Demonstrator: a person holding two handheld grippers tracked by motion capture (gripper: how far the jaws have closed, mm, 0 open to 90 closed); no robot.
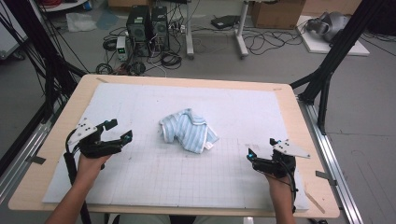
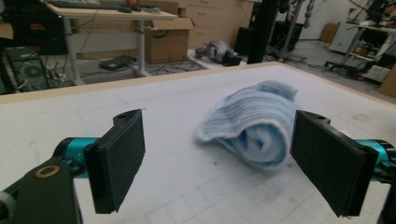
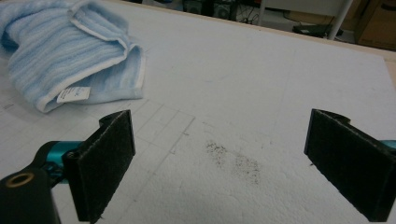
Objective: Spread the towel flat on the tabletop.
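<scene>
Crumpled blue striped towel (image 1: 188,131) mid-mat, left hand-held gripper (image 1: 119,130) and right hand-held gripper (image 1: 261,147) spread wide, well apart from it

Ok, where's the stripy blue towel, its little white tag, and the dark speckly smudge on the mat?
Blue towel (image 1: 187,130), high view, middle of the crumpled cloth.
White tag (image 3: 74,94), right gripper view, centre of the label at the towel's hem.
Dark smudge (image 3: 233,160), right gripper view, middle of the speckled patch on the mat.

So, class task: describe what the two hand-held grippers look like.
Each gripper, left and right, has a black body, teal fittings behind two flat black textured pads, and a grey three-cornered plate on top. A black cable trails along the forearm. No sleeves show.
</scene>
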